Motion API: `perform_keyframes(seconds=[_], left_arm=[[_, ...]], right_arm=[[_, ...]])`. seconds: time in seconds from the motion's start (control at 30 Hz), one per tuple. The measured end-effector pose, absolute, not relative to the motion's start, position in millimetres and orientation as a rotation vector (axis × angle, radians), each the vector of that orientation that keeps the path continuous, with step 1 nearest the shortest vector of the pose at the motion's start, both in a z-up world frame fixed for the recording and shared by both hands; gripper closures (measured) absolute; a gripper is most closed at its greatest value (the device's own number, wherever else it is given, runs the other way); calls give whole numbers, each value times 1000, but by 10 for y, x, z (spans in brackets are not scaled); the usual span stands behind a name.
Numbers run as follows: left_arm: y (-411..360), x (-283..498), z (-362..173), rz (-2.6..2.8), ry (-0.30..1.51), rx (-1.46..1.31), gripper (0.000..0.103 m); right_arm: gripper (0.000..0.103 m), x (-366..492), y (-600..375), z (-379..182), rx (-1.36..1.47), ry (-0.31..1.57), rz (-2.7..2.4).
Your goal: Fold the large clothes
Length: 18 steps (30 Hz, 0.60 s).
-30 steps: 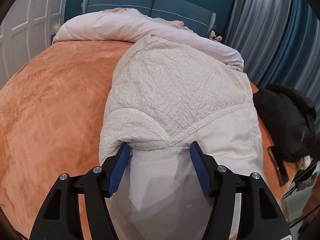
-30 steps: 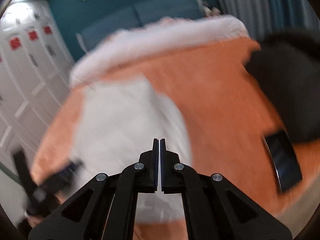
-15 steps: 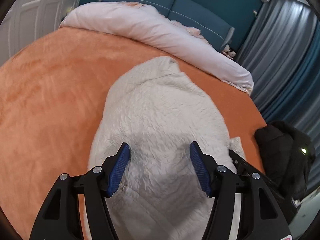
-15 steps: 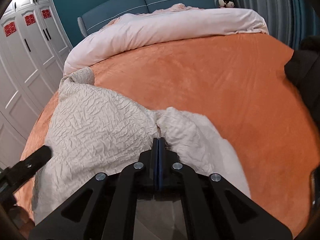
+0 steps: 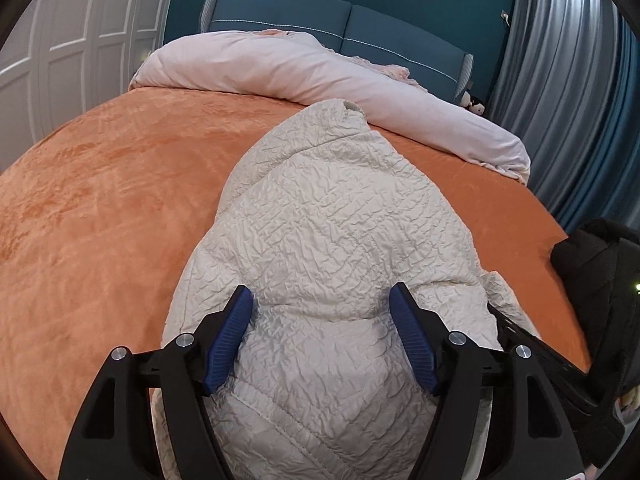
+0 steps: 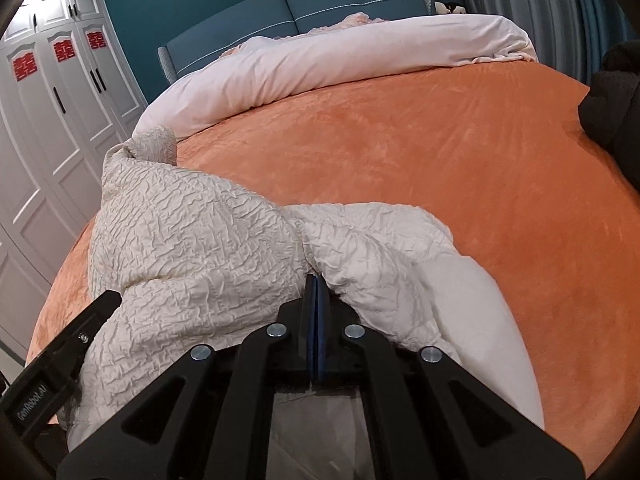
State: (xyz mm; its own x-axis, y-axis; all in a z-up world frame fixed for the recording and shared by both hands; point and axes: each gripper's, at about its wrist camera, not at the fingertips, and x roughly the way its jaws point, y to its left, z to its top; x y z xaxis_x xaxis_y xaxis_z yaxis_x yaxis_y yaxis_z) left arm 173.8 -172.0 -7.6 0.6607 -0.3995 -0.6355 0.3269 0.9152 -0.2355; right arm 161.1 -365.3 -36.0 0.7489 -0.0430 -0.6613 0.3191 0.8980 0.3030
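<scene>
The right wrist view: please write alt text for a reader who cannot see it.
A shut right gripper presses into a crumpled cream quilted coat on an orange bedspread. A pale pink duvet lies bunched near the blue headboard.

Crinkled quilted cloth jacket [image 5: 332,216] on plush matt bedspread [image 5: 100,208]

Each camera rides on its own gripper, looking forward and down, close over the crinkled cream quilted jacket [image 5: 340,240] [image 6: 192,240]. Both face the padded blue headboard [image 5: 340,28] [image 6: 300,4] across the orange plush bedspread [image 5: 100,208] [image 6: 460,152], sharing the jacket.
</scene>
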Motion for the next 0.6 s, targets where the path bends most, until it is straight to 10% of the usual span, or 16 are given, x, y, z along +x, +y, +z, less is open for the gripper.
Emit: perform_keyframes(seconds=[0.3, 0.33, 0.47, 0.6], left_arm=[[-1737, 1777, 78, -384, 807, -44, 28], [-1709, 1771, 135, -380, 827, -30, 23], [-1429, 1699, 370, -369, 919, -78, 20], [-1224, 1658, 401, -357, 991, -121, 20]], right_arm=[[103, 1545, -3696, -133, 426, 726, -200], [97, 1487, -3703, -57, 434, 730, -200], [19, 994, -3787, 292, 482, 670, -208], [18, 781, -3906, 208, 503, 759, -219]])
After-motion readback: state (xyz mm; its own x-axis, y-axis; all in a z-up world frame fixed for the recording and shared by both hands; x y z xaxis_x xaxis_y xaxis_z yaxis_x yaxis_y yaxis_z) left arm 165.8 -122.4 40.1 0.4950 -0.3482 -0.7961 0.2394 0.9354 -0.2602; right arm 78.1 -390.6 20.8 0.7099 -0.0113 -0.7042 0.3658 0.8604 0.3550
